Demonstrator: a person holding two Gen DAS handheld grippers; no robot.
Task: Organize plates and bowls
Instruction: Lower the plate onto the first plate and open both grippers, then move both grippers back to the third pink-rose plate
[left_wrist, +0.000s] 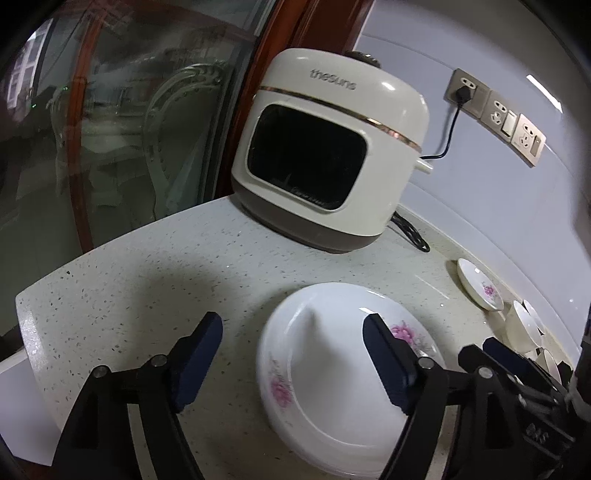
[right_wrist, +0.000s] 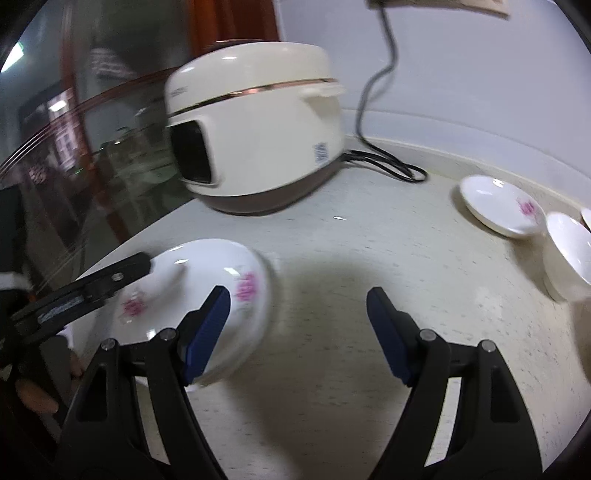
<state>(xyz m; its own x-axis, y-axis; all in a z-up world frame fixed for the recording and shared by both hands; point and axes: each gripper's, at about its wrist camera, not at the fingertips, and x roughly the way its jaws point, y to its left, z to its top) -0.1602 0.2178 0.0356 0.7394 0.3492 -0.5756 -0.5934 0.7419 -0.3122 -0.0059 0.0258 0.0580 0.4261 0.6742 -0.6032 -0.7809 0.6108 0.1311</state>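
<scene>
Left wrist view: your left tongs (left_wrist: 291, 358) stand open and empty over the worktop (left_wrist: 147, 266), one finger crossing the large flowered plate (left_wrist: 332, 369) that lies there. Right wrist view: your right tongs (right_wrist: 297, 332) are likewise open and empty. Farther right sit a small plate (right_wrist: 498, 206) and a bowl (right_wrist: 569, 254); a cooker (right_wrist: 258, 140) stands behind.
</scene>
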